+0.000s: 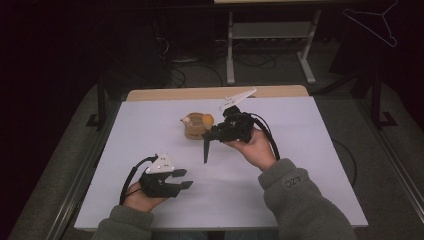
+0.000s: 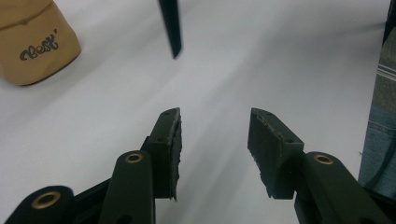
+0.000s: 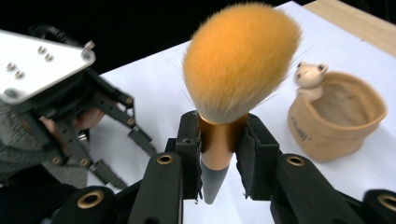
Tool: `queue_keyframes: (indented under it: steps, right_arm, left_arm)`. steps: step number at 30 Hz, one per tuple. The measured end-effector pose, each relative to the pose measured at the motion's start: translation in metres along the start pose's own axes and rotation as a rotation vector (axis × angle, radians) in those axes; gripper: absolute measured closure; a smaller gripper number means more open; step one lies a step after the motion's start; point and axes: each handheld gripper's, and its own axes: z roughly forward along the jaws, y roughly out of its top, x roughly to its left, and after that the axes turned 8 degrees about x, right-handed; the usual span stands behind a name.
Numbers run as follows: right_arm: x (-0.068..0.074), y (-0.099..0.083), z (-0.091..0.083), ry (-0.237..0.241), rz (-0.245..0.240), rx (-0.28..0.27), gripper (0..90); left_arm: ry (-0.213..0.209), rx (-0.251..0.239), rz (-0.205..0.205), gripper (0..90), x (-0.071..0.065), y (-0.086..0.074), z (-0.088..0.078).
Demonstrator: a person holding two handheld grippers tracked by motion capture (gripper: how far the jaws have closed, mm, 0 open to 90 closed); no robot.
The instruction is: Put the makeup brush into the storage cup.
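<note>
High view: we see the right gripper point(image 1: 216, 134) clamping the makeup brush point(image 1: 207, 143) beside the tan pot point(image 1: 195, 131), left gripper point(image 1: 184, 178) near us | Left gripper view: jaws parted, nothing between | Right gripper view: pads point(image 3: 190, 149) squeeze the brush's copper ferrule, orange bristles up.

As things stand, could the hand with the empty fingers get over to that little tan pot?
Probably yes. The left gripper is open and holds nothing, and bare white table lies between it and the tan pot. The right gripper, clamped on the brush, crowds only the pot's far side.
</note>
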Motion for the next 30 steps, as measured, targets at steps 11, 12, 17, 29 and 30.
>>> queue_keyframes:
  steps: [11, 12, 17, 29, 30]
  right_arm:
    - [-0.015, 0.036, -0.003, -0.046, -0.007, -0.01, 70.7]
    - [-0.016, 0.038, -0.003, -0.048, -0.001, -0.008, 70.8]
    - [-0.024, 0.053, -0.002, -0.063, 0.007, -0.013, 70.8]
    - [-0.045, 0.081, 0.0, -0.117, 0.036, -0.019, 70.7]
    - [-0.048, 0.083, 0.0, -0.123, 0.039, -0.025, 70.7]
  left_arm:
    - [0.002, -0.012, -0.005, 52.8, 0.002, -0.001, 0.001]
    - [0.001, -0.017, -0.009, 52.7, 0.002, -0.001, 0.001]
    - [0.004, -0.016, -0.01, 51.7, 0.002, -0.001, 0.002]
    - [0.006, -0.021, -0.01, 50.0, 0.005, -0.001, 0.002]
    - [0.006, -0.02, -0.012, 49.8, 0.005, -0.001, 0.002]
